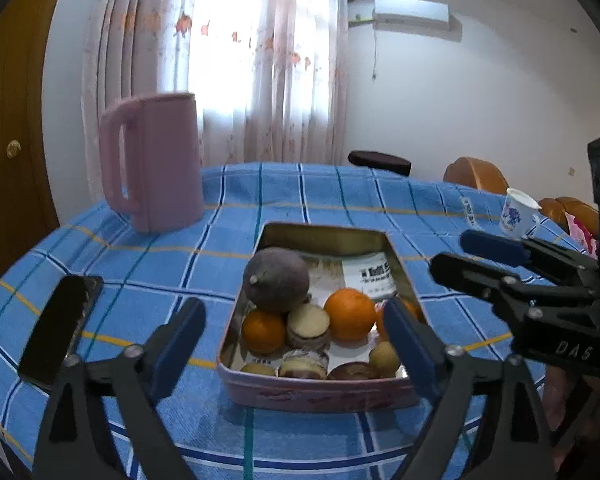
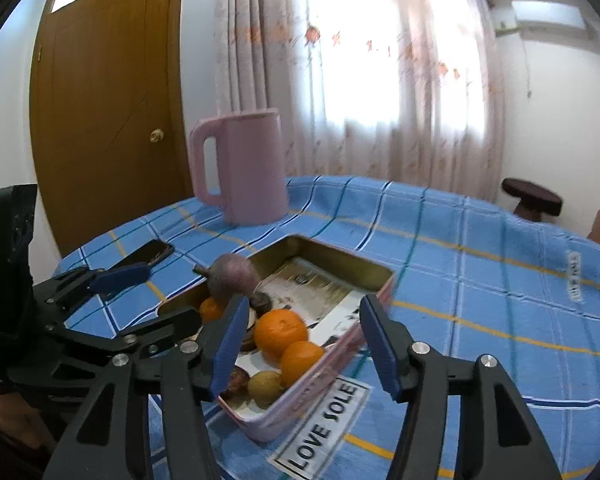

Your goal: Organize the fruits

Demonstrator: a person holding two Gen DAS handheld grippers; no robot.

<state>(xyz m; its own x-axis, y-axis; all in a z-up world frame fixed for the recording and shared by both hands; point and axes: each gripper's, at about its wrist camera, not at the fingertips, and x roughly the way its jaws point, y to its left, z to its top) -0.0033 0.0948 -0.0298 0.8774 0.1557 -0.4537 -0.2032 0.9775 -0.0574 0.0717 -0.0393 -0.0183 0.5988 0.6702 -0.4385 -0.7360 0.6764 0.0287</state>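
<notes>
Both sets of jaws gape wide and empty, the left gripper (image 1: 296, 344) and right gripper (image 2: 304, 344) hanging just short of the tin (image 1: 320, 394), where oranges (image 1: 350, 314) and a purple fruit (image 1: 277, 279) sit piled. The left's blue pad (image 1: 410, 350) hides one orange; the smaller brown pieces are hard to name. Beyond on the blue checked tablecloth (image 1: 160, 264): a phone (image 1: 58, 328), a pink jug (image 1: 156, 164), curtains (image 1: 240, 60) behind.

White walls (image 1: 480, 92), plain and unmarked apart from small fixtures. Window behind sheer curtains (image 1: 236, 60) with orange floral print, strongly backlit by daylight. Wall-mounted air conditioner (image 1: 411, 9) high up at right of the window, cable hanging below. Brown wooden door (image 2: 104, 112) with brass knob (image 2: 156, 135) at left of the curtains, glazed panel above. Dark round stool (image 2: 532, 197) beyond the table's far edge. Tan upholstered seating (image 1: 476, 174) nearby. Floor not visible.
</notes>
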